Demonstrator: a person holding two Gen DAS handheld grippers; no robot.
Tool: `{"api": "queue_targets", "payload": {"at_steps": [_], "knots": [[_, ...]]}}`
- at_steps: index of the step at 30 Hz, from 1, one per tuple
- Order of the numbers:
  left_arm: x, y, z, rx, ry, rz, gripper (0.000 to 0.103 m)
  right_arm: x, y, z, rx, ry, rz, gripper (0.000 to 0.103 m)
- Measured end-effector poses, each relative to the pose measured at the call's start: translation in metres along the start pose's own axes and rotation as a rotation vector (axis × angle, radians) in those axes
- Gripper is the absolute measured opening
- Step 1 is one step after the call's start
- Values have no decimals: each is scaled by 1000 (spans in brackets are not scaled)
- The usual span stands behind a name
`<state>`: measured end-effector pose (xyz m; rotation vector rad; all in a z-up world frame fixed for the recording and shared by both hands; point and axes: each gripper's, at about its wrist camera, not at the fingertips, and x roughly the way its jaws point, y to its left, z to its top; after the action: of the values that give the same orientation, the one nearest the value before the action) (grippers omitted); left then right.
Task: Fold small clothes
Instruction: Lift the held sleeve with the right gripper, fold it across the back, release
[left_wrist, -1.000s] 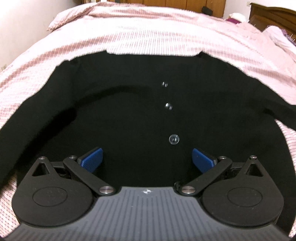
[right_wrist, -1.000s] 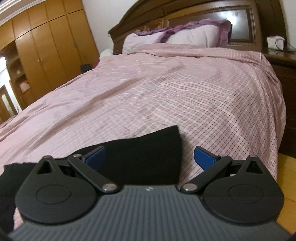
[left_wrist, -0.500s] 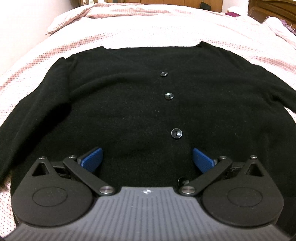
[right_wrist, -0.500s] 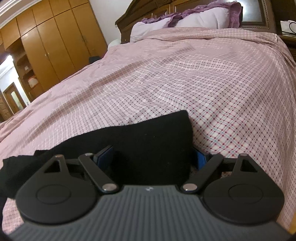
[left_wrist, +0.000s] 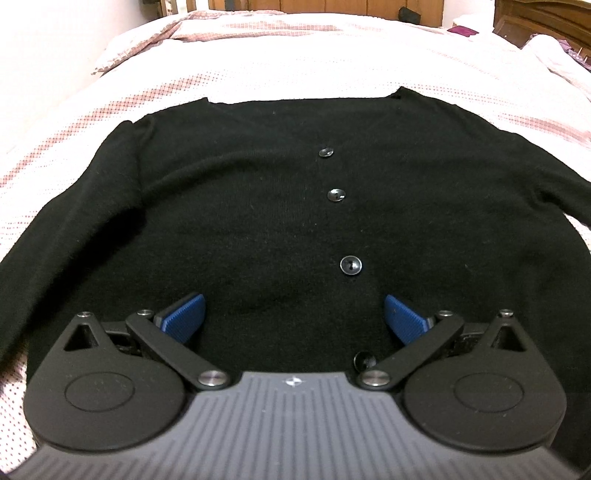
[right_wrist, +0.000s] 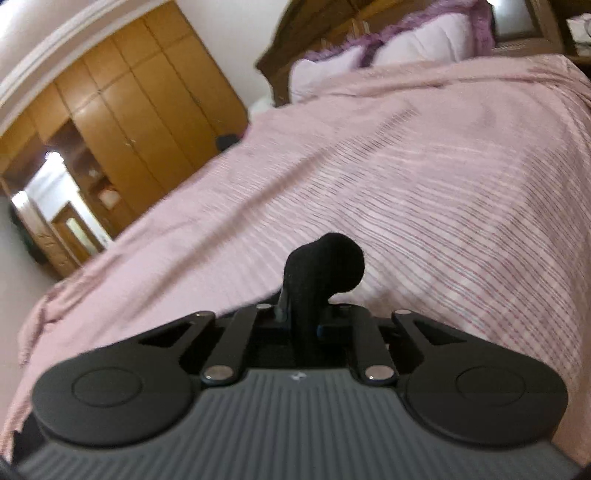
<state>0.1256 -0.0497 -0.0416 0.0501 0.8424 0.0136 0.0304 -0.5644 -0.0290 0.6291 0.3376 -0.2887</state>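
A black buttoned cardigan lies flat, front up, on the pink checked bedspread, sleeves spread to both sides. My left gripper is open, its blue pads low over the lower front, beside the button row. My right gripper is shut on the black sleeve cuff, which bunches up between the fingers above the bedspread.
Pillows and a dark wooden headboard stand at the far end of the bed. A wooden wardrobe lines the wall to the left. A dark wooden piece stands at the far right.
My right gripper closed on the sleeve cuff and lifted it, tilting as it rose. My left gripper stayed open and drew back a little over the cardigan front.
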Motion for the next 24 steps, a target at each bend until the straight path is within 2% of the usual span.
{"api": "queue_targets", "payload": {"at_steps": [8, 15, 24], "knots": [[-12, 11, 0, -18, -2, -14, 103, -17, 62, 15, -34, -5, 156, 14], [-30, 29, 1, -43, -37, -31, 103, -18, 118, 21, -41, 9, 291, 14], [-50, 57, -1, -67, -78, 7, 103, -16, 187, 20, -64, 33, 417, 14]]}}
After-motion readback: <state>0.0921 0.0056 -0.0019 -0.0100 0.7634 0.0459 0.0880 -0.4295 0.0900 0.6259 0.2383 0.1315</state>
